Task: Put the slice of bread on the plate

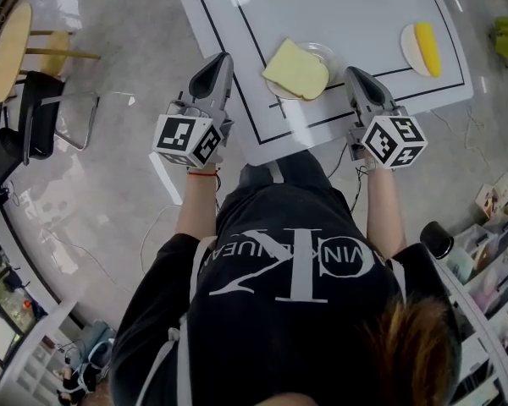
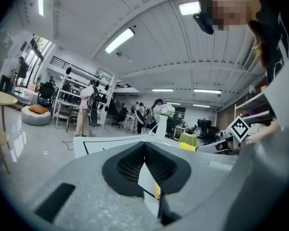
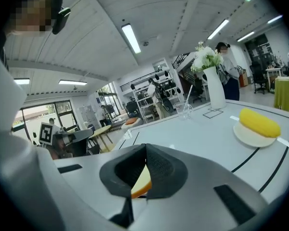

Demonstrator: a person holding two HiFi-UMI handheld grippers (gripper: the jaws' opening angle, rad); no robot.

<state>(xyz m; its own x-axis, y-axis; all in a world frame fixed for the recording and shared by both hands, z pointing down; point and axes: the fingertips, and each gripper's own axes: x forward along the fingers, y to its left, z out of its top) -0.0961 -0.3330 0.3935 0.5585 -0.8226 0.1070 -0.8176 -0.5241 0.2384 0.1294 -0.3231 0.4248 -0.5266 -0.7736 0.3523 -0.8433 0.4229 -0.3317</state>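
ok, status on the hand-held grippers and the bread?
Shut and empty: left hand-held gripper, right hand-held gripper. Bread slice on the plate, overhanging its near rim. Nothing blocking.

Glossy grey floor, white table with black outlines, round wooden side table, black chair, white ceiling with strip lights, storage shelving.

Yellow food on saucer; flower vase on table

The black-lined white tabletop is carrying a clear plate near the front and a white plate at right — a vase and a glass are standing farther back.
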